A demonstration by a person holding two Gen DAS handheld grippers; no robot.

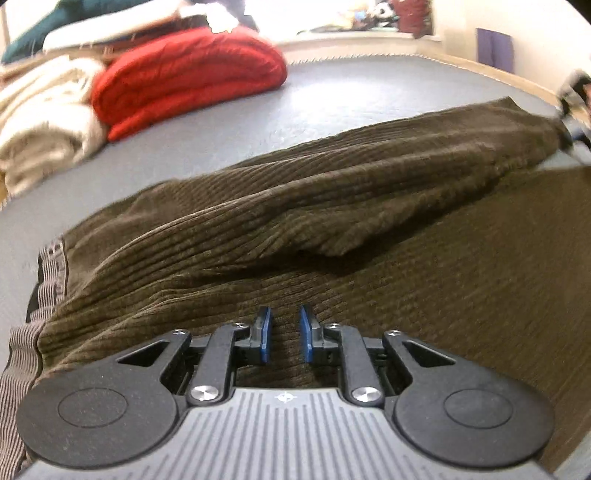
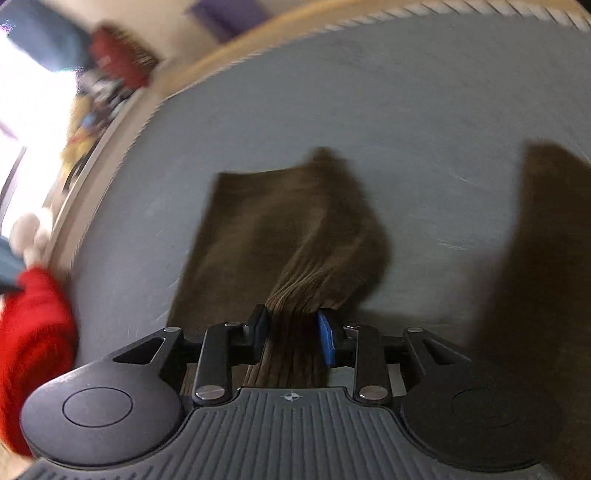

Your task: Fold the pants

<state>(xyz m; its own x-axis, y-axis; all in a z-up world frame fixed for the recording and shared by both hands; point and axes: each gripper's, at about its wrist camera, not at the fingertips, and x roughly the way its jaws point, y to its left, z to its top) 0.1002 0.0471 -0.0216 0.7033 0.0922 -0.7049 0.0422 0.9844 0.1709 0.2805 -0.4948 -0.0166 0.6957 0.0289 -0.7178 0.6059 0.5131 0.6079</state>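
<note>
Brown corduroy pants (image 1: 332, 206) on grey table (image 1: 351, 92): my right gripper (image 2: 291, 328) clamps a bunched leg; my left gripper (image 1: 284, 332), jaws apart, holds nothing.

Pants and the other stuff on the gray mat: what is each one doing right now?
Brown corduroy pants: spread on the mat, one leg lifted.
Left gripper: open, over the pants.
Right gripper: shut on a bunched pant leg.
Red blanket: folded.
Cream blanket: bunched beside it.

Home bedroom or living room, grey mat (image 1: 351, 85), folded red blanket (image 1: 188, 74), cream throw (image 1: 44, 122), cluttered windowsill (image 1: 369, 18)
</note>
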